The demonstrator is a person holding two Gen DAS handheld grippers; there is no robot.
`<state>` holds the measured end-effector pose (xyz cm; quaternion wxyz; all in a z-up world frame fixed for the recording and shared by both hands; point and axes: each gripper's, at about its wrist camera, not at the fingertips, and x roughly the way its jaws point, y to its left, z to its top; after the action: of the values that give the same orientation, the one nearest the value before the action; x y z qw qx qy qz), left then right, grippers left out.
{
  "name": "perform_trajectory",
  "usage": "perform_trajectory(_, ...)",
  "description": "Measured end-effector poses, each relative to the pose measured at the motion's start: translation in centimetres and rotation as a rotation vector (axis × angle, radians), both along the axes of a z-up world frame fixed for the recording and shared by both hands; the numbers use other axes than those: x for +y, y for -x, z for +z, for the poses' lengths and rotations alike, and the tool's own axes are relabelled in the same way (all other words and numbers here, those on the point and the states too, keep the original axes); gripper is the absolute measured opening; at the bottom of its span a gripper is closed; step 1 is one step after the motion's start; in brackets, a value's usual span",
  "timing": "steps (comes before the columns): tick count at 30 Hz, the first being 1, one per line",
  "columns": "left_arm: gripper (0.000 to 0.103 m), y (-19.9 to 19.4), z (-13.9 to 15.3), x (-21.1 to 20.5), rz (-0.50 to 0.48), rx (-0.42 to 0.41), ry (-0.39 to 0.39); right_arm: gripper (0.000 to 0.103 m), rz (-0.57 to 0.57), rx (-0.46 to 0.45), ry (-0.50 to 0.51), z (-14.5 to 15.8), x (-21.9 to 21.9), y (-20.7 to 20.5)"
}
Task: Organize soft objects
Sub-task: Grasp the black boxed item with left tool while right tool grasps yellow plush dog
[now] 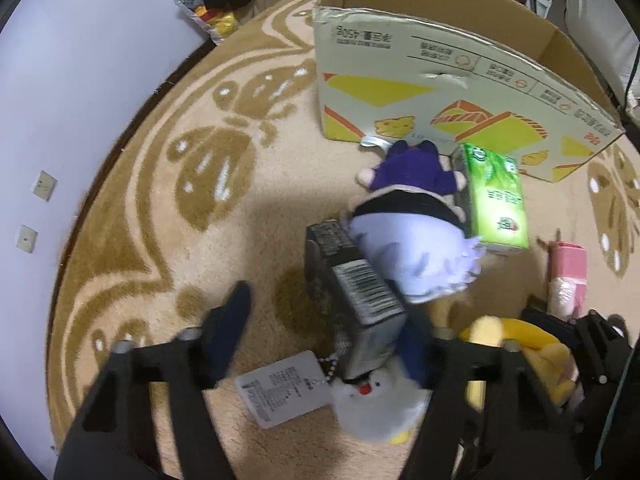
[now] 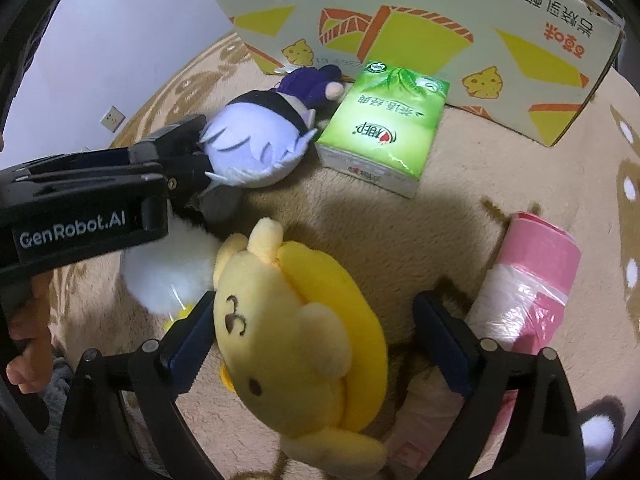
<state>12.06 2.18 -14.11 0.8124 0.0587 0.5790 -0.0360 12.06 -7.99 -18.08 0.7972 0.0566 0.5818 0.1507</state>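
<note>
In the right wrist view, the right gripper (image 2: 312, 344) stands wide open around a yellow bear plush (image 2: 296, 328) lying at lower centre on the beige patterned rug (image 2: 460, 184); its long axis runs up and down the frame, ears toward the top, face turned left. The left pad touches its cheek, the right pad stands clear.

In the left wrist view, the left gripper (image 1: 324, 340) straddles a dark carton (image 1: 352, 292) and a small white penguin plush (image 1: 372, 404) with a hang tag (whether the pads press on them cannot be told).

Above lie a lavender-haired doll (image 1: 416, 248), head toward the bottom, a green tissue pack (image 2: 384, 128), and the open cardboard box (image 1: 440, 92). A pink roll (image 2: 532, 276) lies at right.
</note>
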Motion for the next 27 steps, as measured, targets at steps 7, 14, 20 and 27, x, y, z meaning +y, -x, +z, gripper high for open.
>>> perform_trajectory(7,0.025,0.4,0.0,-0.2,-0.02,0.023,0.046,0.078,-0.033,-0.005,-0.036,0.6,-1.1,0.2)
perform_trajectory(14,0.02,1.5,0.6,-0.7,-0.047,0.004,0.026,0.067,-0.044,-0.028,-0.066,1.5,-1.6,0.8)
perform_trajectory(20,0.02,2.2,1.5,-0.5,-0.047,-0.02,0.034,0.066,-0.095,-0.046,-0.082,2.2,-2.9,1.2)
perform_trajectory(27,0.019,2.9,2.8,-0.2,-0.021,-0.074,0.011,0.066,-0.189,-0.138,-0.105,4.3,-5.2,1.8)
